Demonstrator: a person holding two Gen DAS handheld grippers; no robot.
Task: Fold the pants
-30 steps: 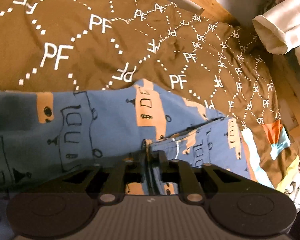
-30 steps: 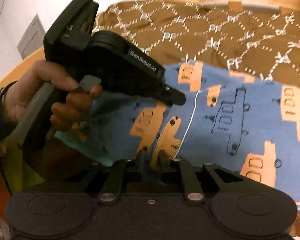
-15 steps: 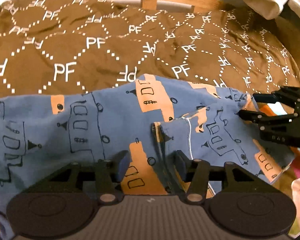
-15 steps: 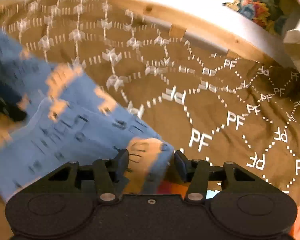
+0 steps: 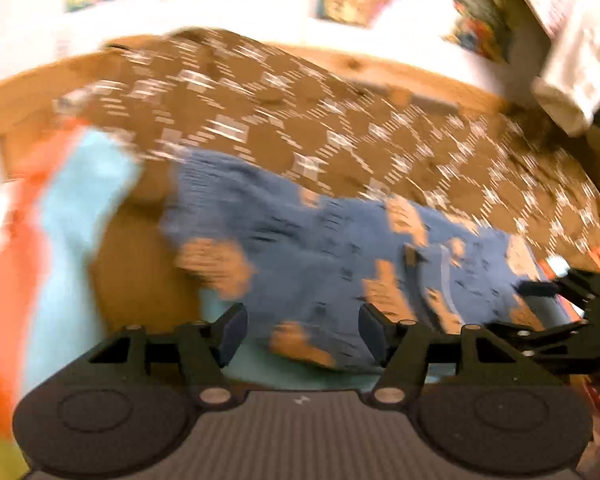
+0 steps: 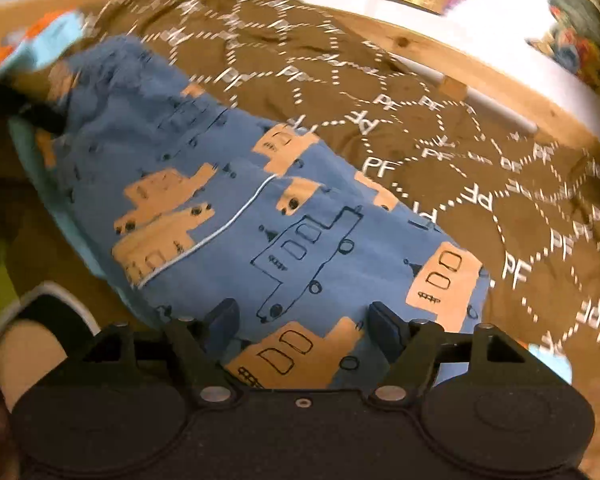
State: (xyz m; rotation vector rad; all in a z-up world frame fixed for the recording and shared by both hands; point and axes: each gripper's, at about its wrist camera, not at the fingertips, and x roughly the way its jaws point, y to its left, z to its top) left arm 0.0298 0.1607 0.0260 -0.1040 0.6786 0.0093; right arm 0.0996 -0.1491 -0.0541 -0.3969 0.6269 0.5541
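Observation:
The blue pants (image 5: 320, 256) with orange truck prints lie folded over on the brown bedspread (image 5: 260, 120). The left wrist view is blurred by motion. My left gripper (image 5: 303, 332) hangs over the near edge of the pants, its jaws opening, and the pads do not press on the cloth. At the right of that view my right gripper (image 5: 560, 308) sits over the other end of the pants. In the right wrist view the pants (image 6: 260, 208) stretch away to the upper left. The right gripper (image 6: 304, 326) has its jaws opening above the cloth, gripping nothing.
A wooden bed frame (image 6: 480, 68) runs behind the bedspread (image 6: 460, 152), with posters on the white wall. Pale cloth (image 5: 572, 68) hangs at the upper right. Orange and light blue fabric (image 5: 60, 220) lies left of the pants. A hand with a black strap (image 6: 36, 332) shows at lower left.
Both grippers were shut on folds of the pants and have let go and opened. The left gripper swung quickly away toward the left end; the right one rolled over the right end.

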